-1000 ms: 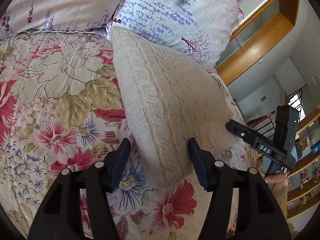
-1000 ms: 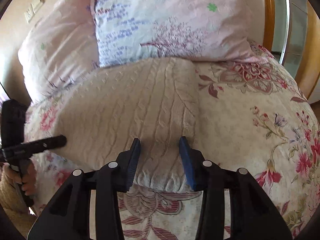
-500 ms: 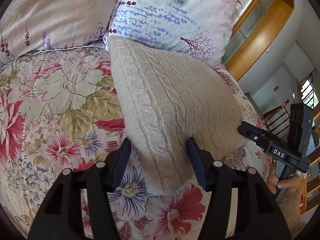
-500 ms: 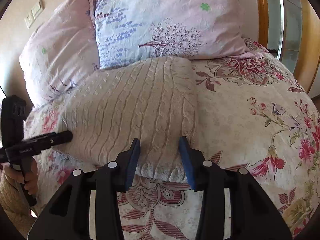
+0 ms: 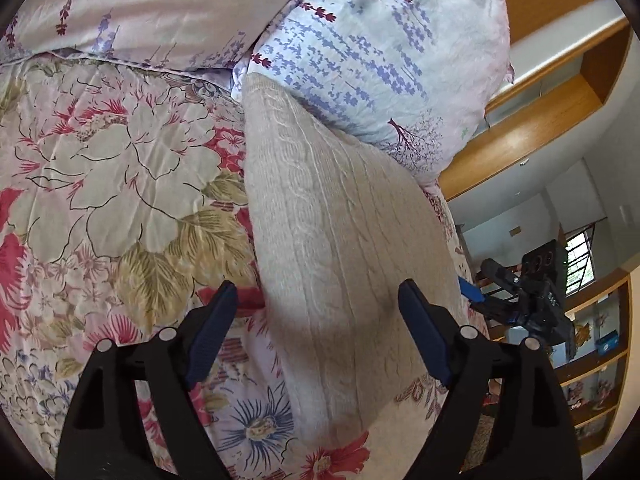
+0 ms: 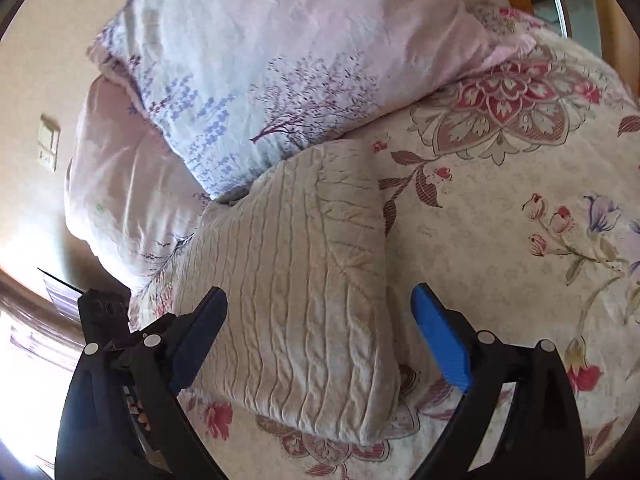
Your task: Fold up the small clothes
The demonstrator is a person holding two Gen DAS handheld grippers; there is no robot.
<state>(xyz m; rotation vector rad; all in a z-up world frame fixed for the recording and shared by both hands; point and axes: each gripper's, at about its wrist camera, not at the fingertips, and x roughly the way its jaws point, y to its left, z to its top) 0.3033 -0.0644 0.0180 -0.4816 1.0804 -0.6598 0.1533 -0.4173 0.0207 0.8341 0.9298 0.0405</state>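
A cream cable-knit garment (image 5: 336,248) lies folded into a long rectangle on the floral bedspread (image 5: 100,184), its far end against a pillow. My left gripper (image 5: 316,300) is open, its jaws standing either side of the garment's near end, holding nothing. In the right wrist view the same garment (image 6: 296,280) lies between the wide-open jaws of my right gripper (image 6: 318,300), which is empty. The right gripper also shows in the left wrist view (image 5: 524,292), just past the garment's right edge.
Two pale lavender-print pillows (image 5: 360,52) (image 6: 280,60) lean at the bed's head behind the garment. A wooden frame and shelves (image 5: 552,120) stand to the right of the bed. The left gripper's body (image 6: 104,320) shows at the right wrist view's lower left.
Both grippers have opened wider and moved in closer over the garment. The right gripper has tilted and shifted nearer the garment's edge.
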